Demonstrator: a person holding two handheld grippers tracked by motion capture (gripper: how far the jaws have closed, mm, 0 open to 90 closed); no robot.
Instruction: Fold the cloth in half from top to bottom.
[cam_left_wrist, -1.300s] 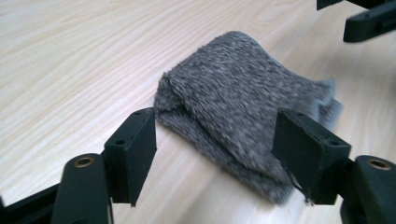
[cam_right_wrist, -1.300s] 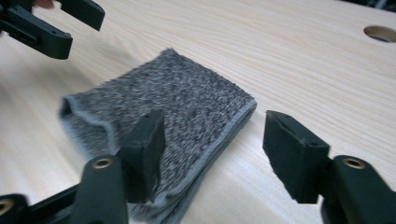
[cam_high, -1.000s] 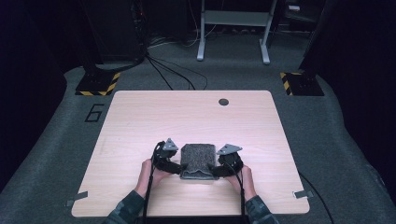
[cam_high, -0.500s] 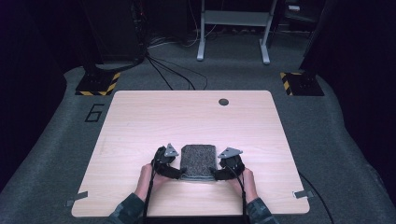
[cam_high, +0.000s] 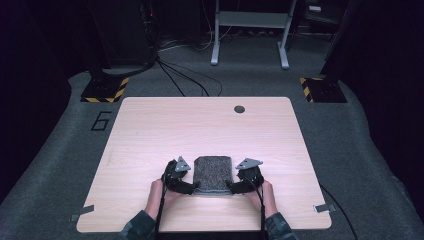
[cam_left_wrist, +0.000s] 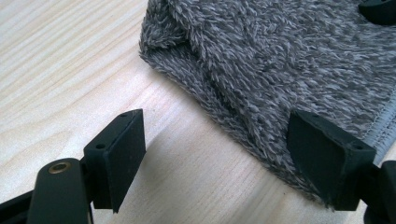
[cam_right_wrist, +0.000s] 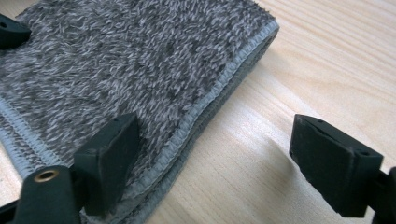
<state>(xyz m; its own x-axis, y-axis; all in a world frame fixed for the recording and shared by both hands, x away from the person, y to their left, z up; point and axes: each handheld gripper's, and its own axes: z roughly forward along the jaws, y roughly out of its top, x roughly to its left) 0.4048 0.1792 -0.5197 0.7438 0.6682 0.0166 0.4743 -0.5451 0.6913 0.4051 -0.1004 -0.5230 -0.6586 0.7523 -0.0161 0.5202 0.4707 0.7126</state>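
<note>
Towel (cam_high: 213, 173), grey and fluffy, lies folded into a thick rectangle with a stitched hem at the near middle of the pale wood-grain worktop (cam_high: 150, 130). Left gripper (cam_high: 186, 187) and right gripper (cam_high: 235, 186) flank its near corners, both with jaws apart; the right's have just been opening, one jaw over the hem, clamping nothing.

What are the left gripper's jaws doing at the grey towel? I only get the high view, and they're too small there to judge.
Observer: The left gripper is open. One jaw is at the towel's fuzzy edge and the other stands over bare table.
Operator: And the right one?
Observer: The right gripper is open too, and its jaws have just been opening. One jaw is over the towel and the other over bare wood, with the stitched hem between them, not pinched.
</note>
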